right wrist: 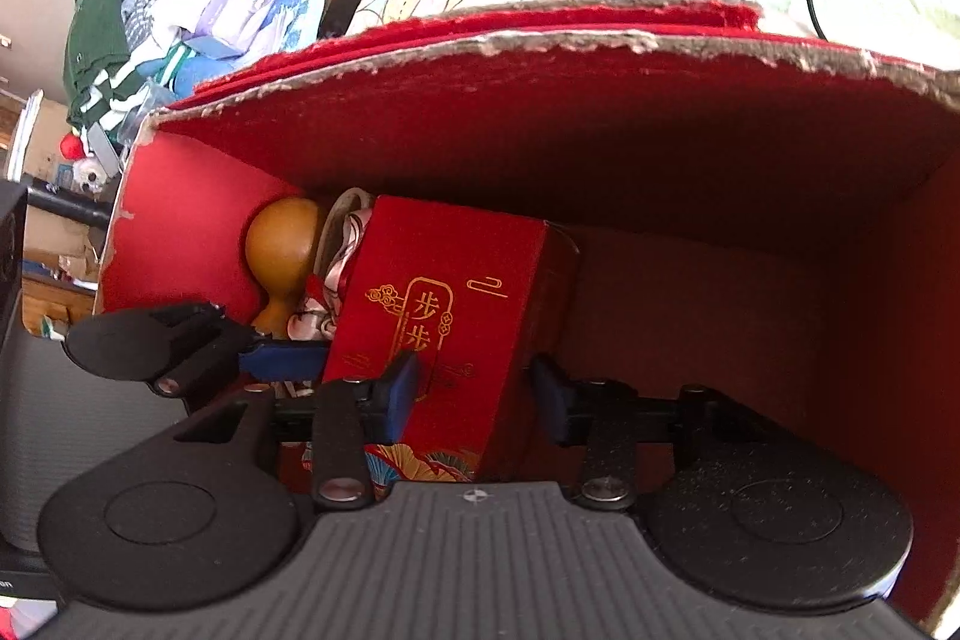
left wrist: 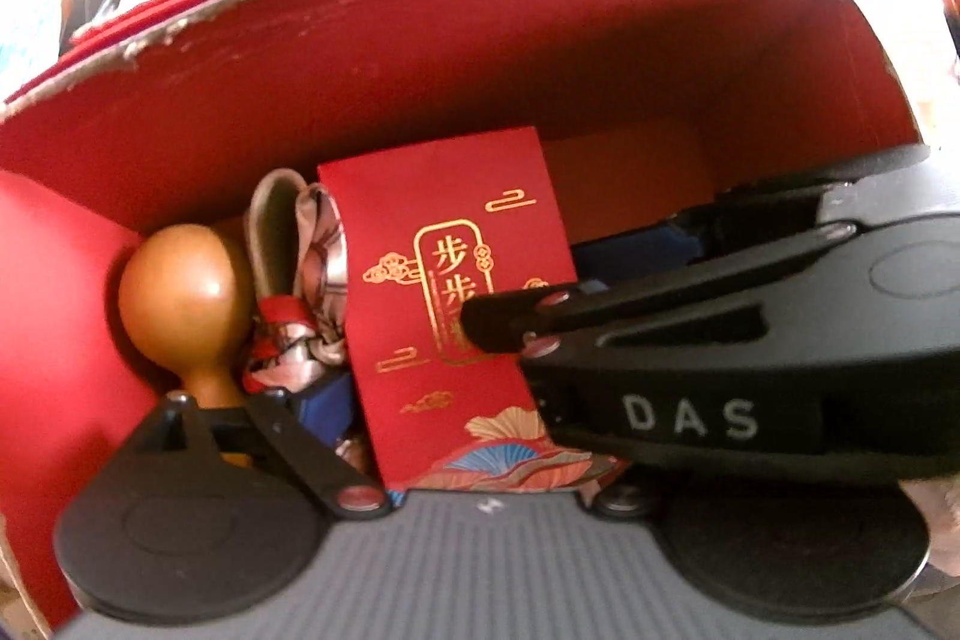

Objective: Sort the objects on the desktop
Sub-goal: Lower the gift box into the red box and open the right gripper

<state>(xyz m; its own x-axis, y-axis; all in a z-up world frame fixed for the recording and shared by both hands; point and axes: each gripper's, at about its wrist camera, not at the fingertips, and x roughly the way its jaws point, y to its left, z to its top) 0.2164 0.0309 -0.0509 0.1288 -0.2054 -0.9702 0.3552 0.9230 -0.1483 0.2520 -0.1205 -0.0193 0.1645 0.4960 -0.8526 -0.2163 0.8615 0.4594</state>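
Both claws reach into an open red storage box (right wrist: 600, 112) with torn, frayed rims. The task's thing here is a red envelope packet (right wrist: 444, 316) printed with gold characters, standing upright inside the box near its left half, its long axis running from the box floor up toward the far wall as seen in the right wrist view. The right claw (right wrist: 474, 391) straddles this packet: its two blue pads sit on either side of the lower part, the left pad at or on the packet face, the right pad just clear of the packet's edge, so the claw stands apart rather than clamped. The left claw (left wrist: 480, 418) lies just to the packet's left; one finger is hidden behind the right unit, so whether it is spread or closed cannot be told. Left of the packet, against the box's left wall, rest a wooden gourd (left wrist: 186, 298) and a folded patterned scarf (left wrist: 312, 292), close beside one another. The right claw is the nearer and already aligned across the packet's short axis; the step in hand is probably releasing or seating the packet.
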